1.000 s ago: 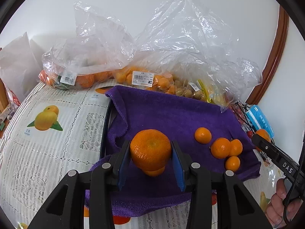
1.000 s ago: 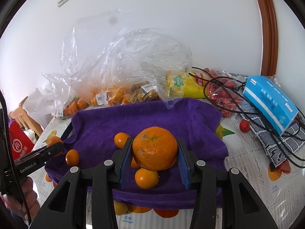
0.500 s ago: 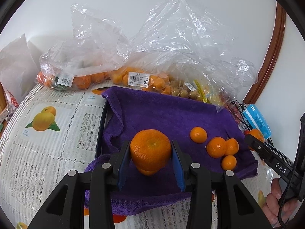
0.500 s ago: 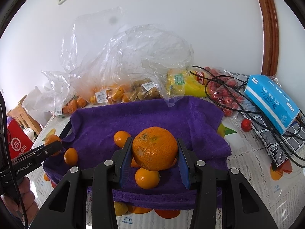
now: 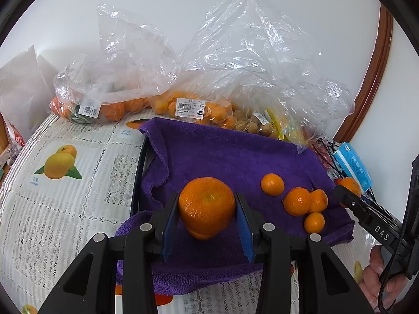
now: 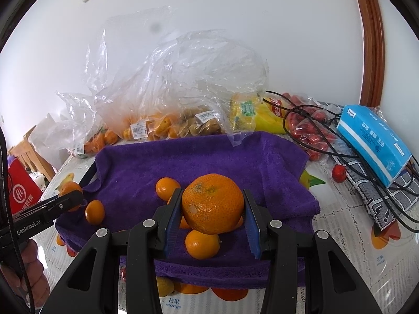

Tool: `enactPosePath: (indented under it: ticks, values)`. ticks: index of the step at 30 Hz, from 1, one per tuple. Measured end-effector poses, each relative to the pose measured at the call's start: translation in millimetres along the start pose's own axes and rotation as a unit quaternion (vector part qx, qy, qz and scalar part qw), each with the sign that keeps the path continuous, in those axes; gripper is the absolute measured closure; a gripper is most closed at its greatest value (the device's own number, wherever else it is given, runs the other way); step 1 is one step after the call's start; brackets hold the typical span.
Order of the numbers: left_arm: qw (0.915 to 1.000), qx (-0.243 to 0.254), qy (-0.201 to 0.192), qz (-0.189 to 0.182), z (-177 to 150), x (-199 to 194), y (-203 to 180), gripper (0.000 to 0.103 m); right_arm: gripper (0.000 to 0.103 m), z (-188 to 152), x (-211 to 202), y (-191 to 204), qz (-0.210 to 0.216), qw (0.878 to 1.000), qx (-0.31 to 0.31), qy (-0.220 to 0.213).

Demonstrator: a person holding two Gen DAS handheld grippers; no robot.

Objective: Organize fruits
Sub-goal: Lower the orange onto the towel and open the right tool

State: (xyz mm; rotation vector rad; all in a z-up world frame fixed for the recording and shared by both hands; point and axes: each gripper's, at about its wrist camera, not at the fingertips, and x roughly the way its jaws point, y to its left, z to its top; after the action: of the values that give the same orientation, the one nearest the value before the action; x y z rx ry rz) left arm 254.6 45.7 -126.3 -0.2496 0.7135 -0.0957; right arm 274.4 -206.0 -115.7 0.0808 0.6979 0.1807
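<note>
Both-handed carry: the left hand-held gripper (image 5: 207, 218) is clamped on a large round orange mandarin (image 5: 207, 206), blue pads pressing its two sides, fruit lifted above the purple terry towel (image 5: 222, 157). Same on the other side: the right hand-held gripper (image 6: 212, 219) squeezes a second large orange mandarin with a pale scuff (image 6: 212, 203), also held clear of the towel. Grip sits across the widest part of each fruit, likely so a round thing doesn't roll out.

Towel is draped over a dark tray rim (image 5: 137, 178) in the middle of the table with the fruit-print lace cloth (image 5: 65, 196), probably a soft sorting spot. Small orange kumquat-size fruits (image 5: 301, 200) already lie clustered near the towel's right edge; one more small fruit (image 6: 94, 211) lies at its left edge, just beside the left gripper's tip. So small ones look grouped, big ones are going in separately, a guess.

Clear crinkled plastic bags of fruit with price labels (image 5: 188, 107) line the table's far edge against the wall, the likely source. Blue tissue pack (image 6: 371, 141) and black cables (image 6: 314, 128) sit at the table's right side, off the work area.

Next probably: set each down on bare towel, apart from the small pile. Neither fruit is released yet.
</note>
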Motion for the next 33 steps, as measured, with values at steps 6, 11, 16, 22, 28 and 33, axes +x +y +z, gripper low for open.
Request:
enactPosePath:
  ticks: [6, 11, 16, 22, 28, 33]
  values:
    - [1.0000, -0.005, 0.001, 0.000, 1, 0, 2, 0.064, 0.059, 0, 0, -1, -0.010, 1.000, 0.000, -0.002]
    - [0.9999, -0.010, -0.001, 0.003, 1, -1, 4, 0.064, 0.059, 3, -4, -6, -0.014, 1.000, 0.006, -0.011]
    - [1.0000, -0.008, -0.002, 0.003, 2, -1, 4, 0.064, 0.059, 5, -6, -12, -0.014, 1.000, 0.016, -0.015]
    - [1.0000, -0.009, 0.000, 0.001, 2, 0, 3, 0.064, 0.059, 0, 5, -2, -0.014, 1.000, -0.004, 0.008]
    - [0.9999, -0.010, 0.003, 0.002, 1, 0, 4, 0.064, 0.059, -4, 16, -5, -0.036, 0.999, -0.011, 0.036]
    - [0.9999, -0.011, 0.005, 0.000, 1, 1, 4, 0.064, 0.059, -7, 24, -13, -0.045, 0.997, -0.006, 0.057]
